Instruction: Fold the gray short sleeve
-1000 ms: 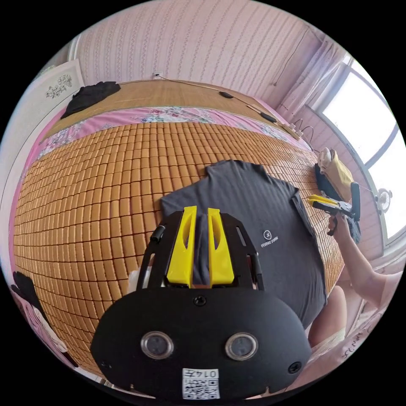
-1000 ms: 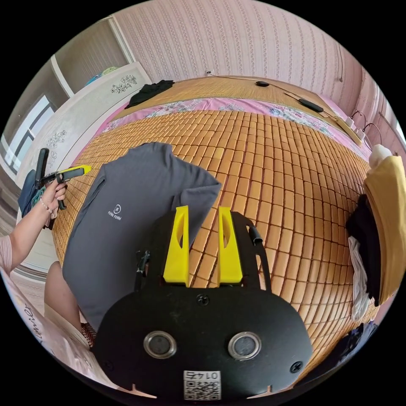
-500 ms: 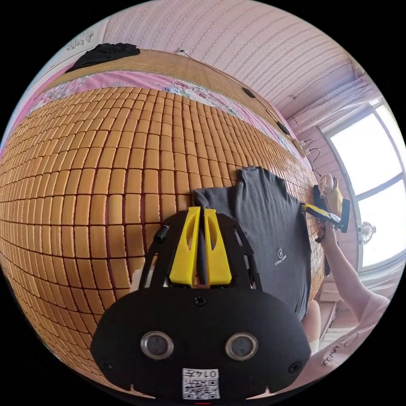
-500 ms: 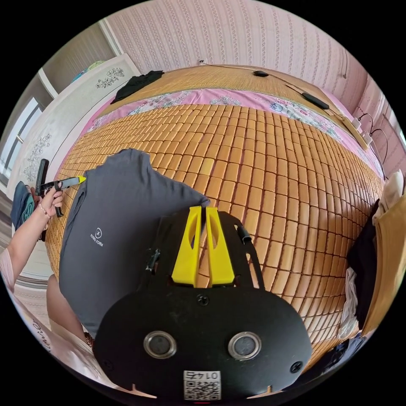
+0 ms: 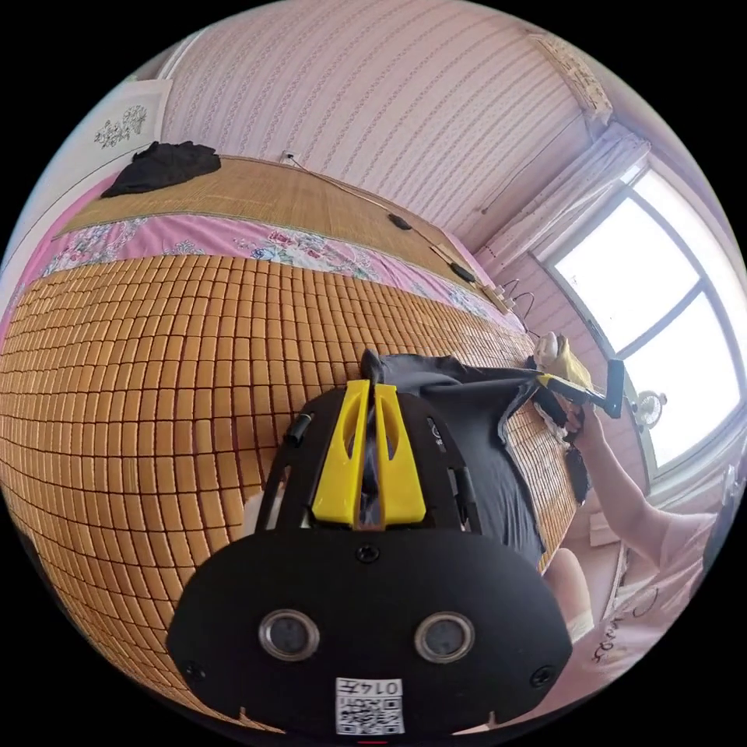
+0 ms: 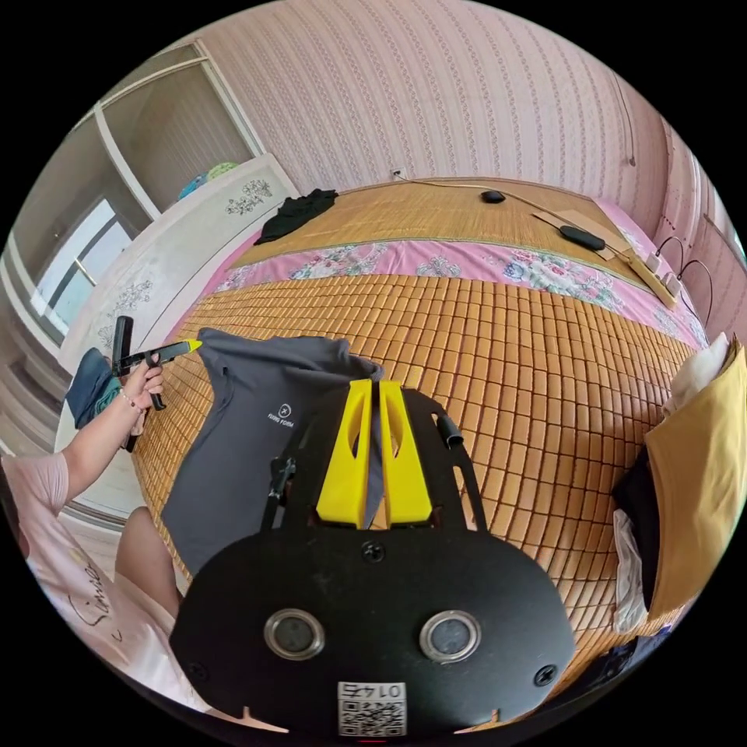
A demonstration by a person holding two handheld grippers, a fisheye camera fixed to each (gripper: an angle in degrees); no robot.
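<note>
The gray short-sleeve shirt (image 6: 241, 443) hangs by its top edge above the orange tile mat (image 6: 506, 373), its small white logo facing the right gripper view. My right gripper (image 6: 372, 384) is shut on one shoulder, with gray cloth between the yellow jaws. My left gripper (image 5: 371, 387) is shut on the other shoulder. In the left gripper view the shirt (image 5: 498, 475) stretches across to the right gripper (image 5: 548, 380), which a hand holds. In the right gripper view a hand holds the left gripper (image 6: 187, 345) at the shirt's far corner.
A pile of clothes with a yellow garment (image 6: 700, 451) lies at the mat's right edge. A black garment (image 6: 296, 208) and black gadgets with cables (image 6: 580, 236) lie at the far end. The person's knee (image 6: 144, 560) is by the mat's near edge. A bright window (image 5: 661, 311).
The right gripper went from open to shut on the shirt's shoulder. Both grippers have raised the shirt's top edge off the mat, so it hangs instead of lying flat.
</note>
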